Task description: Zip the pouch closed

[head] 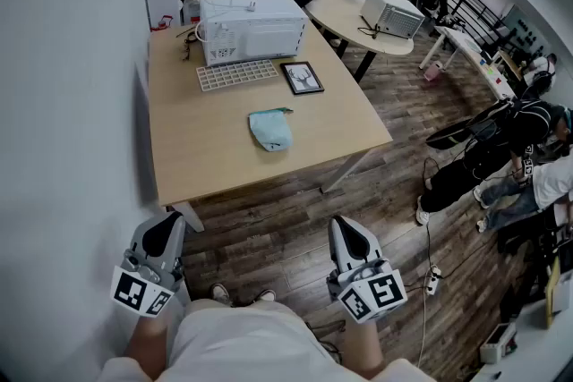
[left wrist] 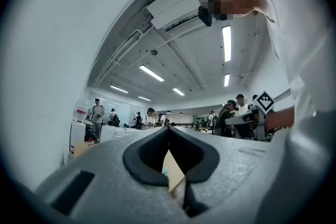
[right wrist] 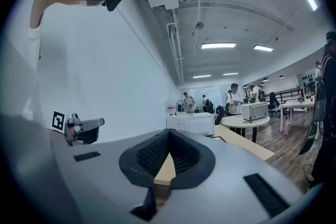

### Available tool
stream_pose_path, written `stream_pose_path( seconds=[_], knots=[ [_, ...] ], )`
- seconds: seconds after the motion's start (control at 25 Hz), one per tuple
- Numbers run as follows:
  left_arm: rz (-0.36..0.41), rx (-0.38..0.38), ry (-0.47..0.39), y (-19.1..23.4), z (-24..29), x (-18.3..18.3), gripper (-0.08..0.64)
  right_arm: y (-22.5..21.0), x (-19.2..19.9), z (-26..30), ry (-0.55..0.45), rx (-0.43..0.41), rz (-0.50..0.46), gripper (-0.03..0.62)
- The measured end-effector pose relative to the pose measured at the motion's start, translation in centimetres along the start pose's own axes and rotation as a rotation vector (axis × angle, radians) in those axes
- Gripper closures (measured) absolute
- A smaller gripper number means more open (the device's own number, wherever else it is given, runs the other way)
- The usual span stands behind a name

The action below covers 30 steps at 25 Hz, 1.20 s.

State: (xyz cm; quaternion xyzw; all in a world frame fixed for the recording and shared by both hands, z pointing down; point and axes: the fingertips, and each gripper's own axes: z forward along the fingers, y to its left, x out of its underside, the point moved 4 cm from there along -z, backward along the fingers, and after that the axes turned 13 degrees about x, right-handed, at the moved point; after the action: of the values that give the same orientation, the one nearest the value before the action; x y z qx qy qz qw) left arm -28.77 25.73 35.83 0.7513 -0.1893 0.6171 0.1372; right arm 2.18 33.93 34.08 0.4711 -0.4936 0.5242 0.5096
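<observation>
Holding the grey left gripper [head: 166,226] low by the body, over the brown wooden floor [head: 269,237], jaws pressed tight together, gripping nothing. Holding the grey right gripper [head: 347,235] the same way, jaws tight together, nothing between them. Looking down at the small soft light-blue pouch [head: 269,130] lying on the light wooden table [head: 197,157], well apart from both grippers.

The pouch [head: 270,130] lies mid-tabletop [head: 188,157] — nearer the front edge. Behind it sits a frame [head: 302,77]; an appliance [head: 252,25] stands at the far edge.
</observation>
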Motion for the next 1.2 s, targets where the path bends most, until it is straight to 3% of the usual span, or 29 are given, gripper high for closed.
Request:
stream_pose_path(
  seconds=[0.52, 0.68, 0.72, 0.76, 0.92, 0.96, 1.04, 1.12, 1.2],
  knots=[
    [-0.003, -0.008, 0.01, -0.9, 0.3, 0.3, 0.546, -0.6, 0.7, -1.1, 0.02, -0.021, -0.016, 0.592],
    [0.009, -0.023, 0.014, -0.5, 0.2, 0.5, 0.545, -1.9, 1.4, -0.9, 0.055, 0.007, 0.002, 0.591],
    [0.01, -0.03, 0.012, -0.3, 0.1, 0.4, 0.534, -2.4, 1.3, -1.0, 0.05, 0.002, 0.032, 0.562],
    [0.011, -0.041, 0.01, -0.1, -0.1, 0.3, 0.514, -2.9, 1.1, -1.1, 0.045, -0.002, 0.056, 0.421],
    [0.021, -0.099, 0.002, 0.7, -1.0, 0.1, 0.381, -5.8, 0.3, -1.9, 0.01, 0.059, 0.073, 0.322],
    [0.026, -0.12, 0.001, 1.0, -1.1, 0.1, 0.321, -6.8, 0.1, -2.1, -0.003, 0.087, 0.085, 0.272],
    [0.04, -0.17, 0.008, 1.7, -1.3, 0.3, 0.134, -8.5, -0.3, -2.6, -0.026, 0.139, 0.105, 0.177],
    [0.046, -0.206, 0.026, 2.1, -1.5, 0.5, 0.093, -9.8, -0.4, -3.0, -0.03, 0.171, 0.108, 0.116],
    [0.043, -0.22, 0.042, 2.1, -1.4, 0.7, 0.07, -10.7, -0.1, -3.3, -0.017, 0.178, 0.108, 0.1]
  ],
)
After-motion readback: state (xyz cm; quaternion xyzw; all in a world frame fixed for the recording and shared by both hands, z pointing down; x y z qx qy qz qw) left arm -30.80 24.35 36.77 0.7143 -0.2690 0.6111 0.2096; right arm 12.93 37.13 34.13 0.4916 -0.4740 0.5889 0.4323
